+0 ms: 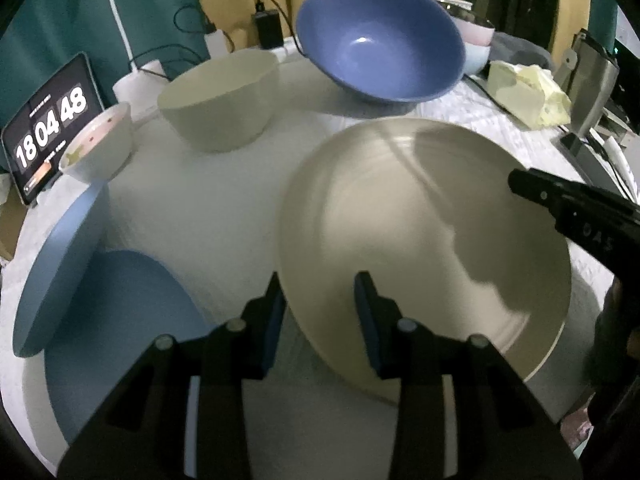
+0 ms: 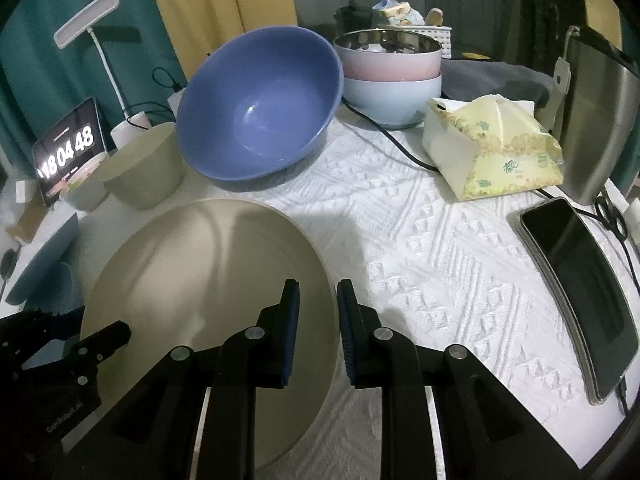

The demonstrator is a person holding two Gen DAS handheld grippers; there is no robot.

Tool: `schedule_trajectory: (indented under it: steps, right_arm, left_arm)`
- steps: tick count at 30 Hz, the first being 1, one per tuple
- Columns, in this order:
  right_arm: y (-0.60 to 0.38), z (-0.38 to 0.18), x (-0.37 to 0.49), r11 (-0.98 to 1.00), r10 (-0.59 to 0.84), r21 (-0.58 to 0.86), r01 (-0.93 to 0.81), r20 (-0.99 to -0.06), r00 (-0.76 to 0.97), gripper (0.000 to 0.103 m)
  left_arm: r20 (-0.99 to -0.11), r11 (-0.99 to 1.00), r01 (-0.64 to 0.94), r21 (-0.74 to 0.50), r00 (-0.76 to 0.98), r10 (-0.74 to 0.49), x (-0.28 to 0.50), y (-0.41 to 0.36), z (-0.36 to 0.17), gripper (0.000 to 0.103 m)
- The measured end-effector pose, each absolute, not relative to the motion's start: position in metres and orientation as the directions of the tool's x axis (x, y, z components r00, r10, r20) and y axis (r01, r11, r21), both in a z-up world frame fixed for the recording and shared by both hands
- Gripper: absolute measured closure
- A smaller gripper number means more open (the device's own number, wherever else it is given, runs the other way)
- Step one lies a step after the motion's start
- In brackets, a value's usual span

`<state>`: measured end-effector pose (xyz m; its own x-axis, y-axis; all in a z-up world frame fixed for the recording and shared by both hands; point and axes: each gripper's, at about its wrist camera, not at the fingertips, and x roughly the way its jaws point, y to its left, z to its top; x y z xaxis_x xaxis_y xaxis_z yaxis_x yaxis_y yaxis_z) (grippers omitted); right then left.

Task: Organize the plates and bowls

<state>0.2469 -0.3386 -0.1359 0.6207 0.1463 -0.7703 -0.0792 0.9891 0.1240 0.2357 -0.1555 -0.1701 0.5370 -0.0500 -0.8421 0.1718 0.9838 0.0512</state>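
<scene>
The table (image 2: 440,248) is covered with a white embossed cloth and carries every item listed here.

The cream plate (image 1: 400,220) is the largest dish. It sits tilted near the front edge of the table, with one side of its rim raised. The left gripper (image 1: 320,320) straddles the plate's left rim: one blue pad is outside the rim, the other over the inside; the jaws stand narrow, and contact with the pads cannot be confirmed. The right gripper (image 2: 318,328) straddles the opposite rim in the same way, jaws narrow, contact equally uncertain.

The blue bowl (image 2: 260,108) stands tilted toward the cameras near the far edge, behind the plate. Two light-blue plates (image 1: 80,292) lie at the left edge, one leaning over the other. The cream bowl (image 1: 220,104) stands upright left of the blue bowl. The small white bowl (image 1: 100,144) stands just left of the cream bowl, in front of the clock display (image 1: 52,128) at the far-left corner.
</scene>
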Motion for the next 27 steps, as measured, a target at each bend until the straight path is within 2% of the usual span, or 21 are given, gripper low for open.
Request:
schedule_trajectory:
  steps: [3, 6, 16, 27]
  right_arm:
    - [-0.338, -0.135, 0.247, 0.989, 0.145, 0.124, -0.077, -0.77, 0.622, 0.081]
    - [-0.339, -0.132, 0.248, 0.991, 0.135, 0.119, -0.068, -0.767, 0.627, 0.081]
    - [-0.334, -0.111, 0.241, 0.996, 0.092, 0.071, -0.059, -0.737, 0.67, 0.079]
    - [-0.298, -0.09, 0.235, 0.992, 0.115, 0.049, -0.115, -0.717, 0.688, 0.078]
  left_arm:
    - [-0.842, 0.984, 0.172, 0.055, 0.537, -0.046, 0.233, -0.156, -0.17, 0.065]
    - [-0.825, 0.984, 0.171, 0.044, 0.561, -0.06, 0.228, -0.153, -0.164, 0.056]
    - [-0.766, 0.991, 0.136, 0.017, 0.638, -0.074, 0.212, -0.132, -0.138, 0.056]
    - [-0.694, 0.996, 0.087, -0.006, 0.717, -0.066, 0.199, -0.094, -0.113, 0.055]
